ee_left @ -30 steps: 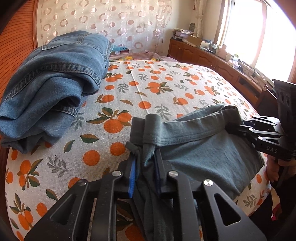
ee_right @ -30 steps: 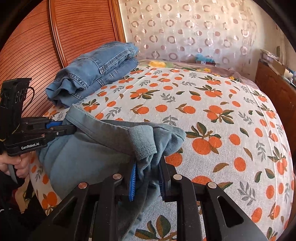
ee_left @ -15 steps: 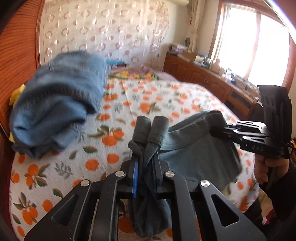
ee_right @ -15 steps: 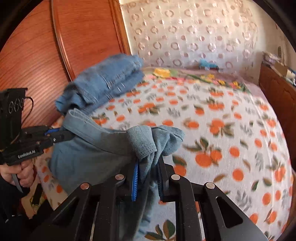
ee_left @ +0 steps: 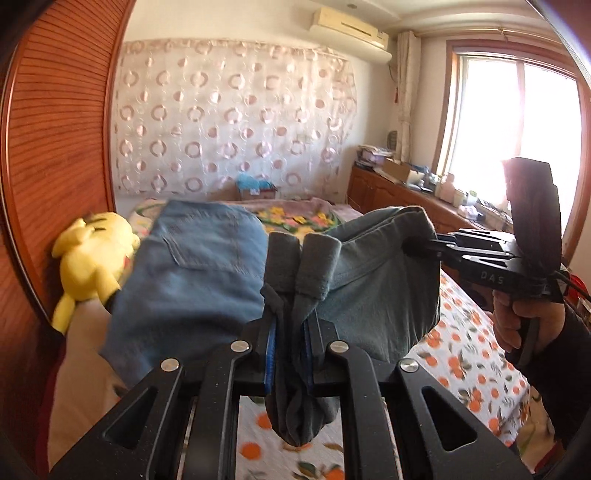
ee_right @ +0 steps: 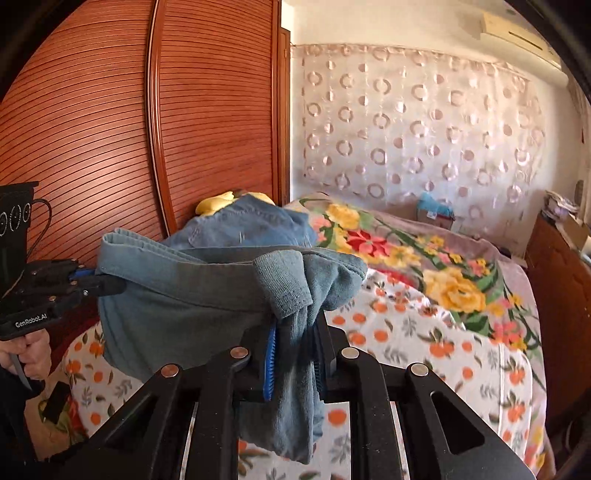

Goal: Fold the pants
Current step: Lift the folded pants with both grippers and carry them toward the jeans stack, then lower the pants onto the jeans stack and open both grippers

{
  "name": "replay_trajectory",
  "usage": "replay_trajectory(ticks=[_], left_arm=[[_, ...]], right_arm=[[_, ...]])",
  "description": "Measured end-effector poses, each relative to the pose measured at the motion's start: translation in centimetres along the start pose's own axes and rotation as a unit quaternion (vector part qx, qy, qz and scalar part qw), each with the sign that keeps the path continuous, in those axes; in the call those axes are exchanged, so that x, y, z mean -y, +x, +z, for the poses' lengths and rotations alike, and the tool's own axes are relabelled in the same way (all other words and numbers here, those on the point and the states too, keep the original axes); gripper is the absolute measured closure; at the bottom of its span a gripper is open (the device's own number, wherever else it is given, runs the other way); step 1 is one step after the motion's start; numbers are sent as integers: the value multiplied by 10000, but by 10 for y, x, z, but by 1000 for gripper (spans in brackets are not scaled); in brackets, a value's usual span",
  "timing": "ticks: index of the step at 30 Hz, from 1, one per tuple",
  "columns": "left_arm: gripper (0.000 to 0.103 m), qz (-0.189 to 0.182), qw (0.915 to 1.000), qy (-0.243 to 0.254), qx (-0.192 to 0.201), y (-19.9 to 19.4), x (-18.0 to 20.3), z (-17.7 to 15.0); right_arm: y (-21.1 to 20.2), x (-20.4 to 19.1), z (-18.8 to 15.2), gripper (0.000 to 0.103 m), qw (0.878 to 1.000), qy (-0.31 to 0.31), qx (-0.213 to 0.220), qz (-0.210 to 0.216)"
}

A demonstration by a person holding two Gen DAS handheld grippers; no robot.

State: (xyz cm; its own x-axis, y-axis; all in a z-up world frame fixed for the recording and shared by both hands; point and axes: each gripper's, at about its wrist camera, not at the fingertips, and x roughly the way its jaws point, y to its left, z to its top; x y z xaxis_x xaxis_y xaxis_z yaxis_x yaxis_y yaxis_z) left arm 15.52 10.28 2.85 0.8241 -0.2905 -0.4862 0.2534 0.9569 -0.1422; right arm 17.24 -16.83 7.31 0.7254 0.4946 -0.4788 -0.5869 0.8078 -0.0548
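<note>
Pants (ee_left: 373, 295) hang mid-frame above bed (ee_left: 476, 354) | left gripper (ee_left: 290, 354) pinches bunched edge | right gripper (ee_right: 293, 354) pinches other edge | jeans (ee_left: 199, 273) close behind, left | open bed lower right

The jeans (ee_left: 192, 273) beyond the left gripper (ee_left: 290, 354) are blurred; the yellow plush toy (ee_right: 218, 201) is mostly hidden behind them.

Bedroom: ribbed wooden wardrobe (ee_right: 110, 129) left, circle-pattern curtain (ee_left: 229, 114) on back wall, air conditioner (ee_left: 351, 27) above, bright window (ee_left: 517, 122) right, low cabinet (ee_left: 399, 192), orange-print bed (ee_right: 424, 332).
</note>
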Motion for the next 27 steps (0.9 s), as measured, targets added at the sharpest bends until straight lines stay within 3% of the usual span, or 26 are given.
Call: replay_trajectory(ticks=[6, 11, 27], left_arm=[[90, 187, 9998, -94, 17, 13, -27, 24], [90, 364, 9988, -281, -161, 39, -54, 34], [90, 543, 9922, -1013, -483, 59, -105, 19]], right_arm=[[36, 6, 32, 86, 9998, -140, -56, 122], [91, 16, 59, 86, 9985, -397, -299, 208], [227, 6, 142, 86, 9848, -1345, -665, 876]])
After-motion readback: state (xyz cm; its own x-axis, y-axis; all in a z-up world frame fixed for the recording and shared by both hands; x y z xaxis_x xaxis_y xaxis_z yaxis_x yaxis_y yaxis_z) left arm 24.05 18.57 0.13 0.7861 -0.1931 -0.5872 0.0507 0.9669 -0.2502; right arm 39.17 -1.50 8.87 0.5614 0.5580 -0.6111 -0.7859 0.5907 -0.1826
